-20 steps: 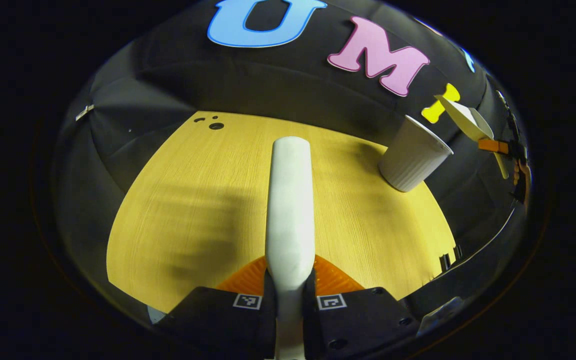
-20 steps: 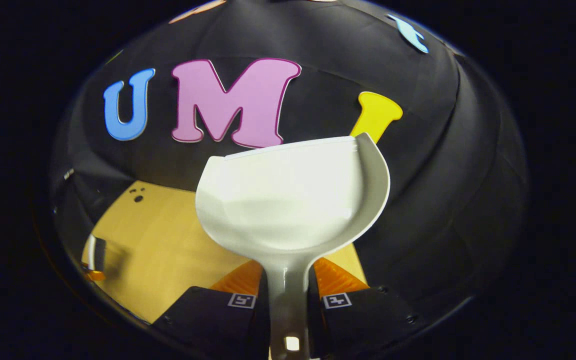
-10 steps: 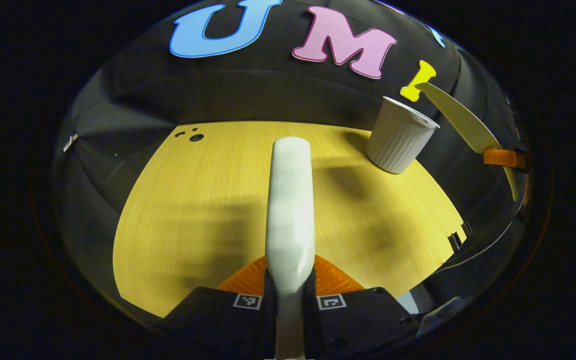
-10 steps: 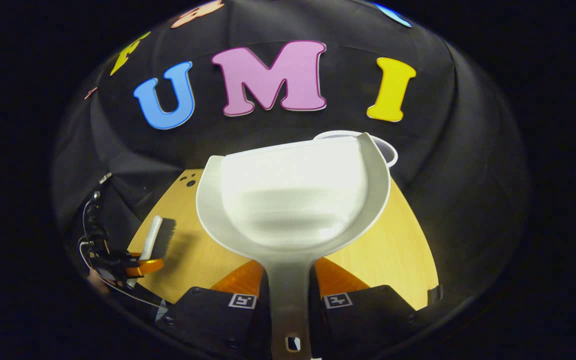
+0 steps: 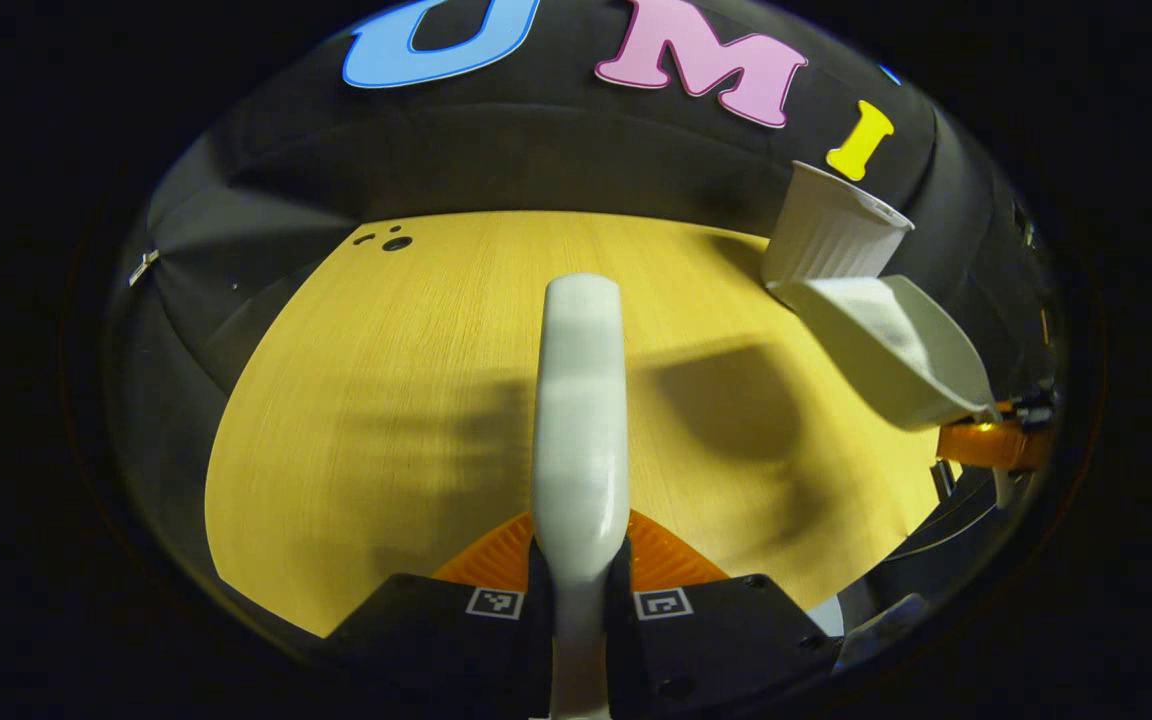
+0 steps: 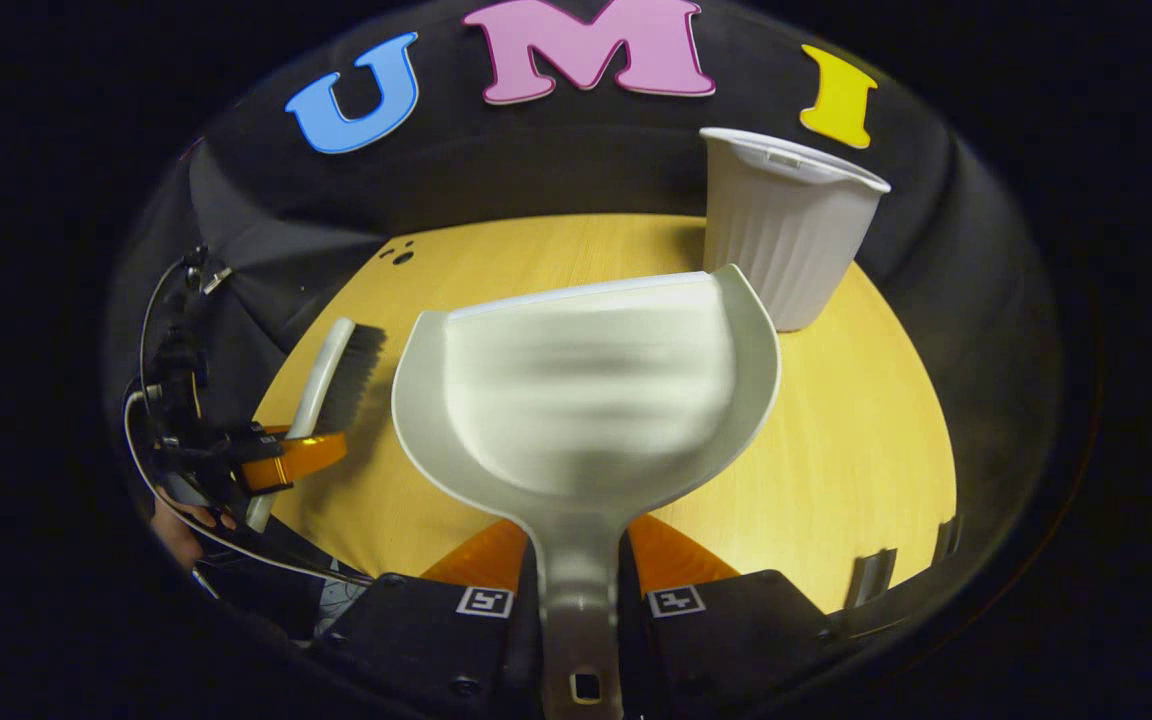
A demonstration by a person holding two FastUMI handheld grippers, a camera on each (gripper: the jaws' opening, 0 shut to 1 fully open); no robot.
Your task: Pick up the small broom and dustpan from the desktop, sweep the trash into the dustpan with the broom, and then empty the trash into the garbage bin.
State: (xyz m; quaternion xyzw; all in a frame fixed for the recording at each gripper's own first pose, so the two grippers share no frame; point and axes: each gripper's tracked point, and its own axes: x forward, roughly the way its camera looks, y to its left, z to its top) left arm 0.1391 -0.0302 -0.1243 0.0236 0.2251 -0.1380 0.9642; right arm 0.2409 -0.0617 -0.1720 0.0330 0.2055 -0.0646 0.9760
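Left claw (image 5: 579, 590) pinching broom (image 5: 579, 400) handle, frame centre, above wooden tabletop (image 5: 386, 400). Right claw (image 6: 581, 600) pinching dustpan (image 6: 586, 400) handle, pan centre frame, raised over tabletop. White ribbed garbage bin (image 6: 786, 240) upright, upper right, just behind dustpan rim

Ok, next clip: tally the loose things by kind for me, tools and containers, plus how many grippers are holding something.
Brooms: 1, the small broom, clamped in the left gripper
Dustpans: 1, the dustpan, clamped in the right gripper
Bins: 1, the ribbed garbage bin standing on the desktop
Grippers holding something: 2
Total things: 3
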